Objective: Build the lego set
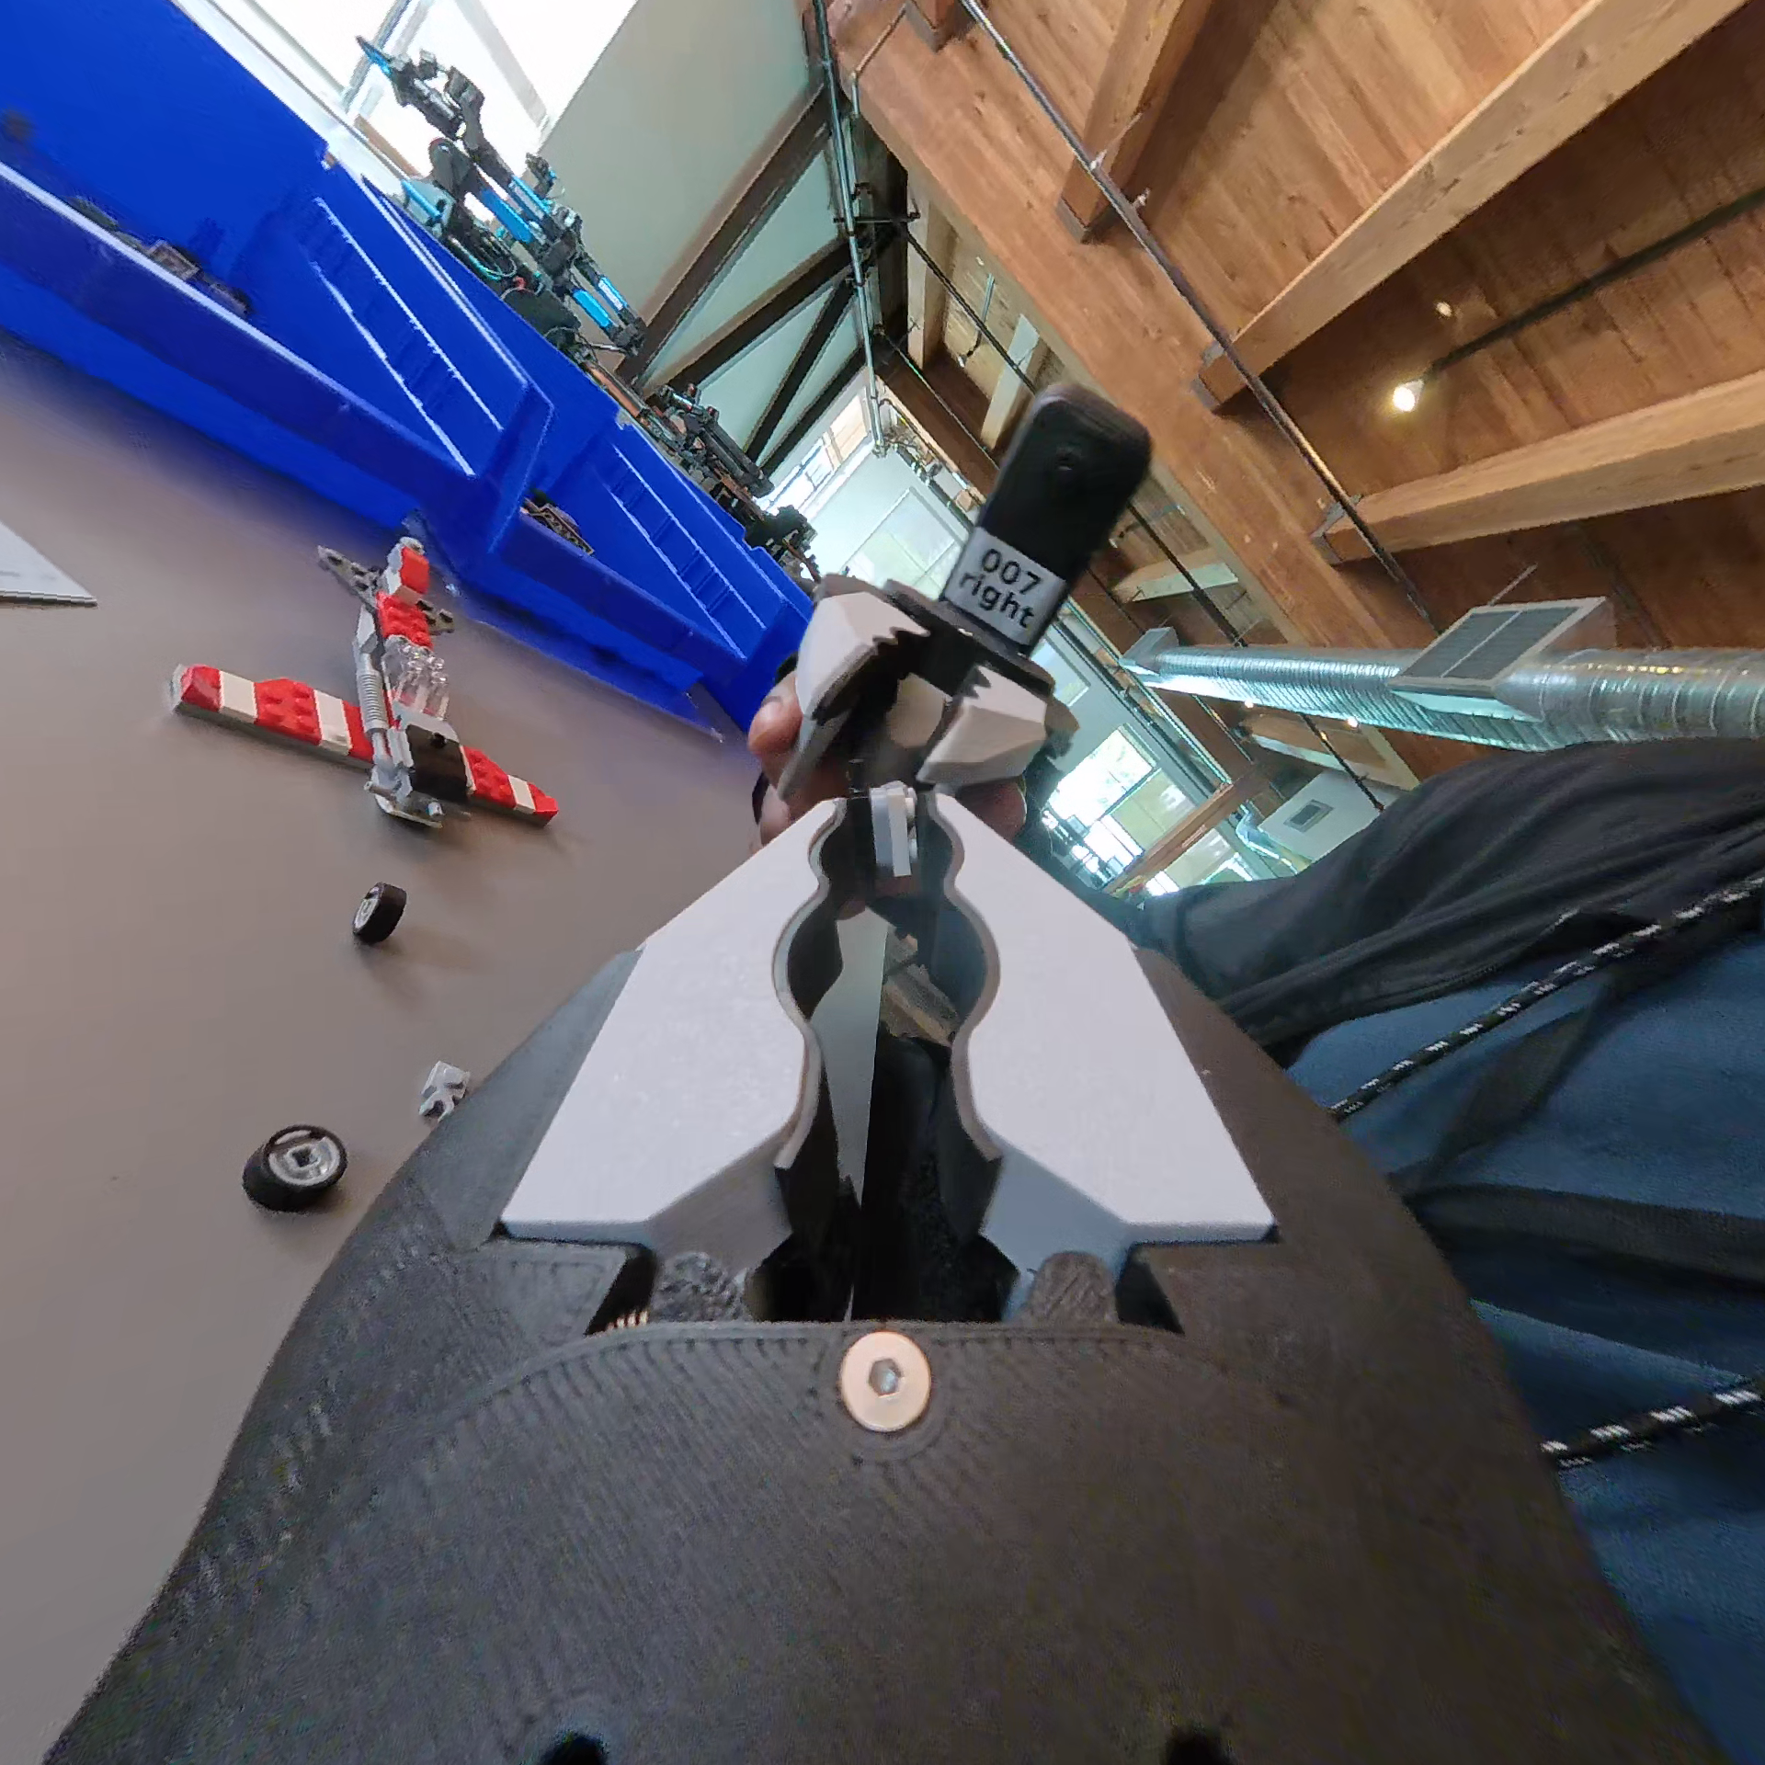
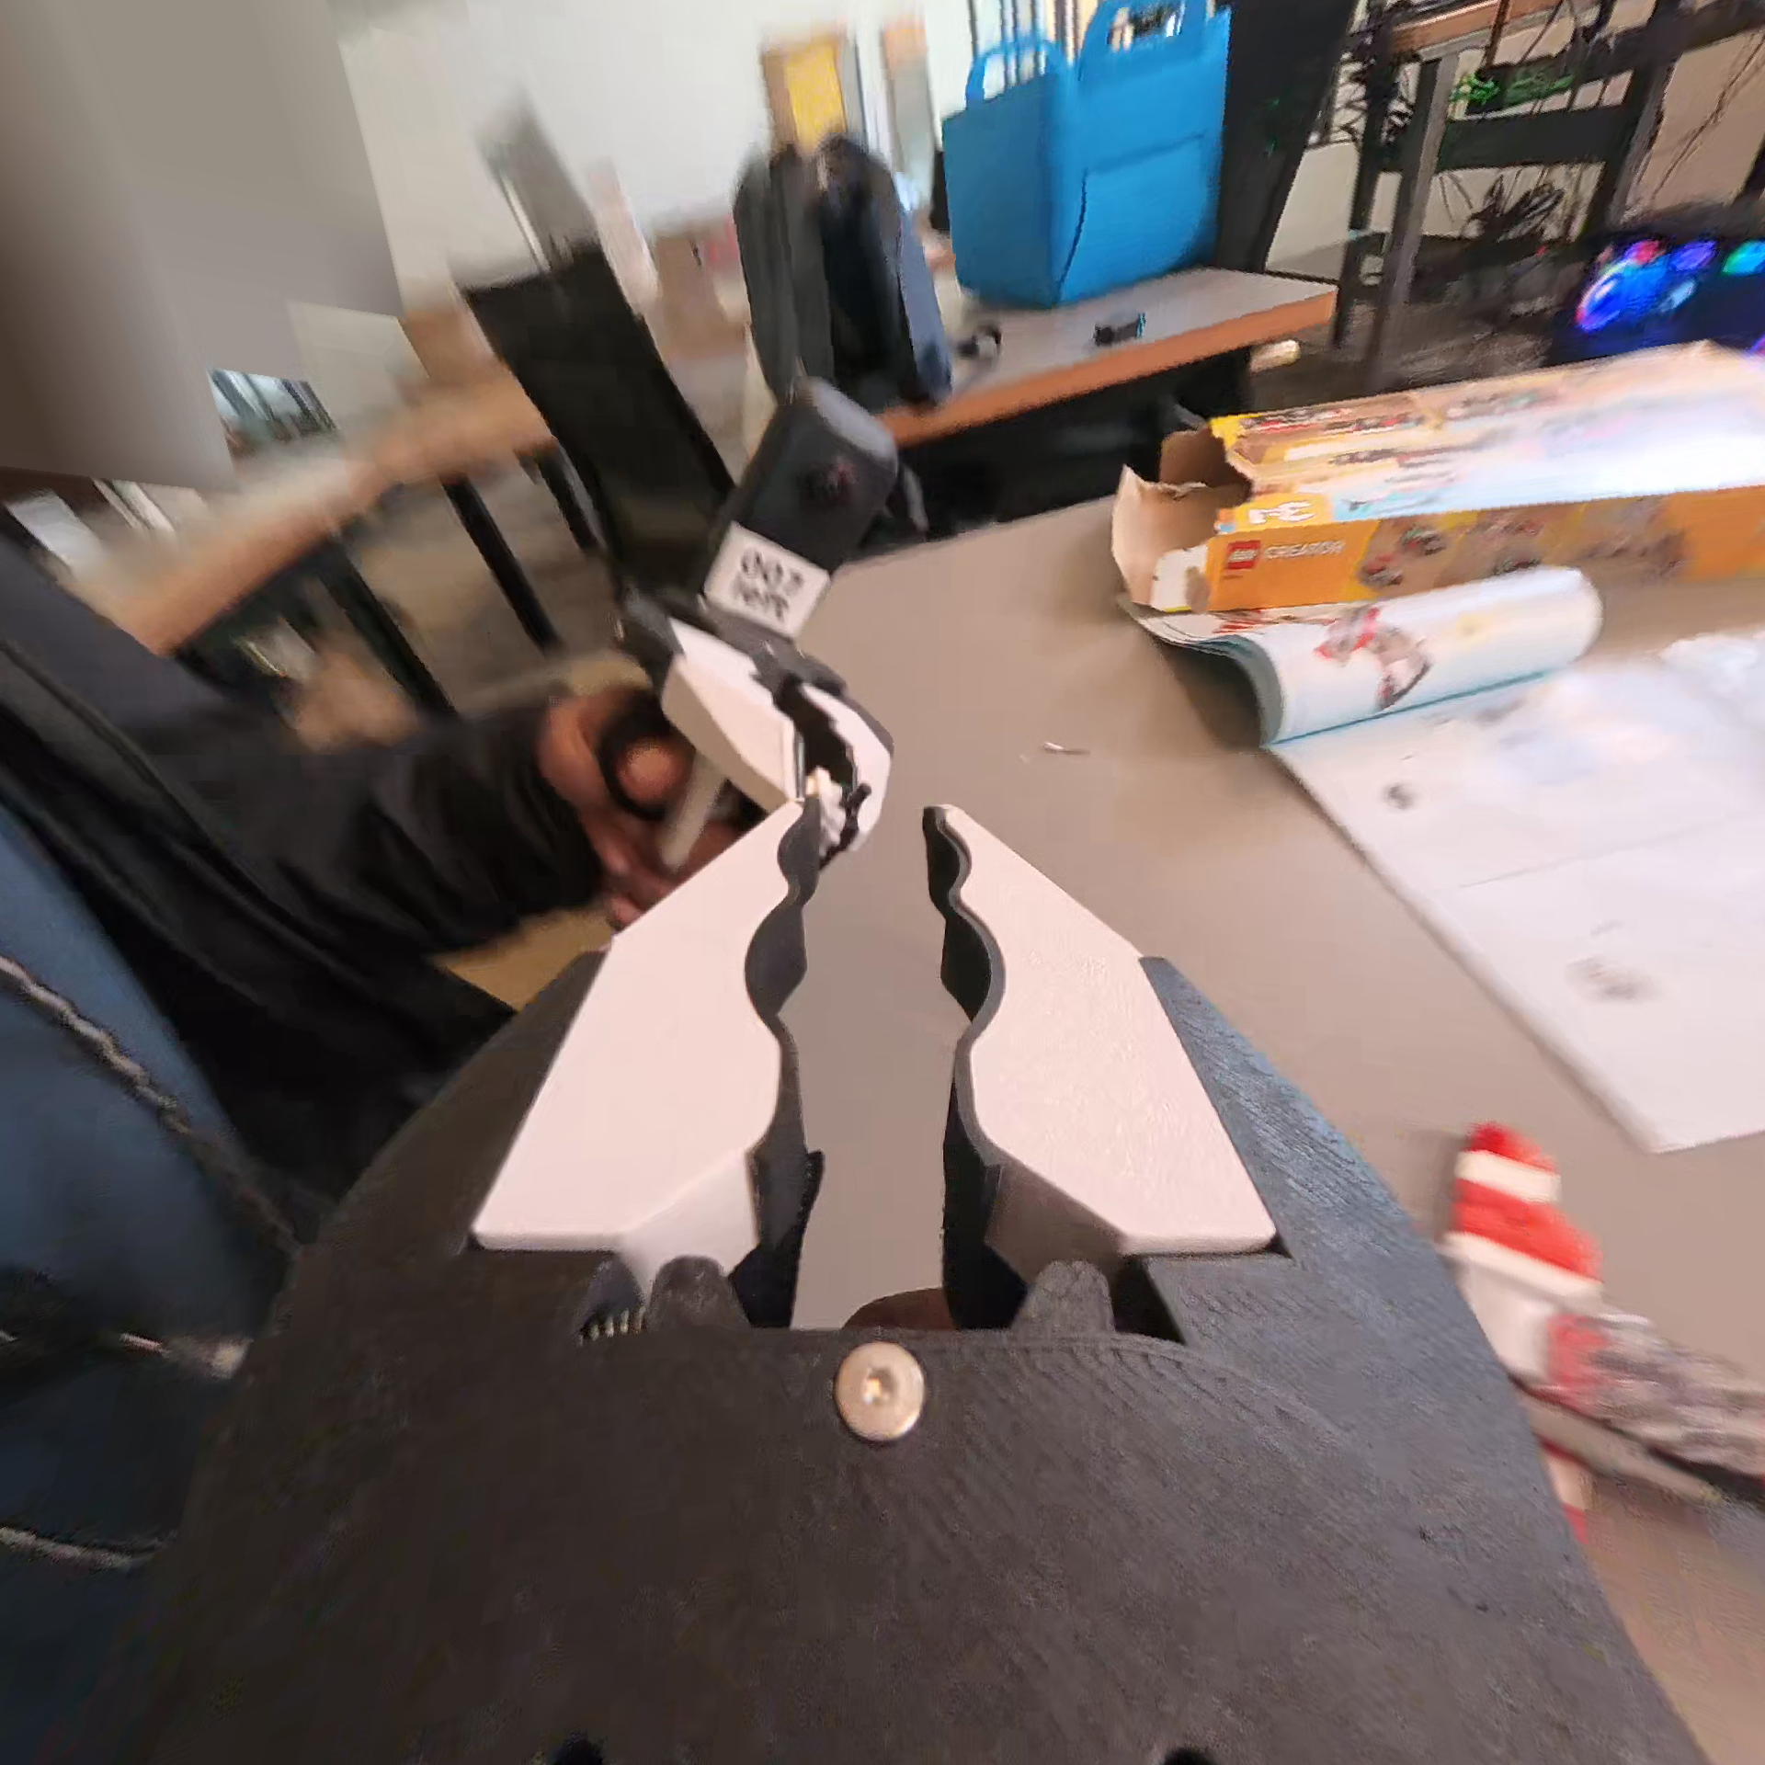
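Note:
My left gripper (image 1: 890, 823) is shut on a small light-grey lego piece (image 1: 893, 819), held at its fingertips above the table. My right gripper (image 2: 864, 817) faces it tip to tip, jaws apart and empty; it also shows in the left wrist view (image 1: 915, 709), just beyond the grey piece. The left gripper shows blurred in the right wrist view (image 2: 829, 778), next to my right gripper's left fingertip. A partly built red and white lego plane (image 1: 382, 707) lies on the grey table (image 1: 143, 1003), left of both grippers; it is blurred in the right wrist view (image 2: 1528, 1270).
Two small black wheels (image 1: 379, 912) (image 1: 294, 1167) and a small grey part (image 1: 443, 1089) lie loose on the table. Blue bins (image 1: 382, 363) stand behind the plane. A torn lego box (image 2: 1480, 506), a curled booklet (image 2: 1385, 659) and a paper sheet (image 2: 1576, 860) lie at the right. A person's torso is close. The grippers are tip to tip, or close to it.

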{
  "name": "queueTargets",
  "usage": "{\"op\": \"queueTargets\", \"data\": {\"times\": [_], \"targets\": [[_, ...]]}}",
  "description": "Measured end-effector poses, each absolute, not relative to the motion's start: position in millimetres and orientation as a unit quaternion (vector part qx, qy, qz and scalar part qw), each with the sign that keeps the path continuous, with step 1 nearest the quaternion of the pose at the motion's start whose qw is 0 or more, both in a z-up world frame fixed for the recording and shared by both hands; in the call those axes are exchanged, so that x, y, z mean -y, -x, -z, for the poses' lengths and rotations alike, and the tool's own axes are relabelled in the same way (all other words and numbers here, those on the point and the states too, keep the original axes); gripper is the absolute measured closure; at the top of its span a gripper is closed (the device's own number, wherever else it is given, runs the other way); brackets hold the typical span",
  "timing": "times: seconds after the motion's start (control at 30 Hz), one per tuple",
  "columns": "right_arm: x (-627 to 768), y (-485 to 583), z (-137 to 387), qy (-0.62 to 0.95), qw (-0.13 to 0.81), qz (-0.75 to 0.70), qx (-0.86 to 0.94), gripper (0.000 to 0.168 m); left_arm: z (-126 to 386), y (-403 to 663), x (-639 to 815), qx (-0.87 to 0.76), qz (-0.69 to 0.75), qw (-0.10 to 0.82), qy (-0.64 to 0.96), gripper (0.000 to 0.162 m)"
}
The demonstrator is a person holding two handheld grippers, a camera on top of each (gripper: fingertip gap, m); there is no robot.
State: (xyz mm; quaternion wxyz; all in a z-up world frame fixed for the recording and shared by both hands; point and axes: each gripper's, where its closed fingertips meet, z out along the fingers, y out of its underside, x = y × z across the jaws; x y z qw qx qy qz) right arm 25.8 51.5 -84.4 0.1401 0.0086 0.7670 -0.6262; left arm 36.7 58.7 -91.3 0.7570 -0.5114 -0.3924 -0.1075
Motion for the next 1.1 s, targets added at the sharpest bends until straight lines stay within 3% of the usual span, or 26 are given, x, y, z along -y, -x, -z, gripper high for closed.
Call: {"op": "queueTargets", "data": {"times": [0.53,1.1], "targets": [[-60,-42,79,-0.054,0.257,0.635,-0.727,0.146,77,-46,-70,0.338,0.07,0.768,0.539,0.15],[-62,-38,81,-0.084,0.249,0.626,-0.734,0.154,79,-41,-71,0.333,-0.047,0.722,0.604,0.15]]}}
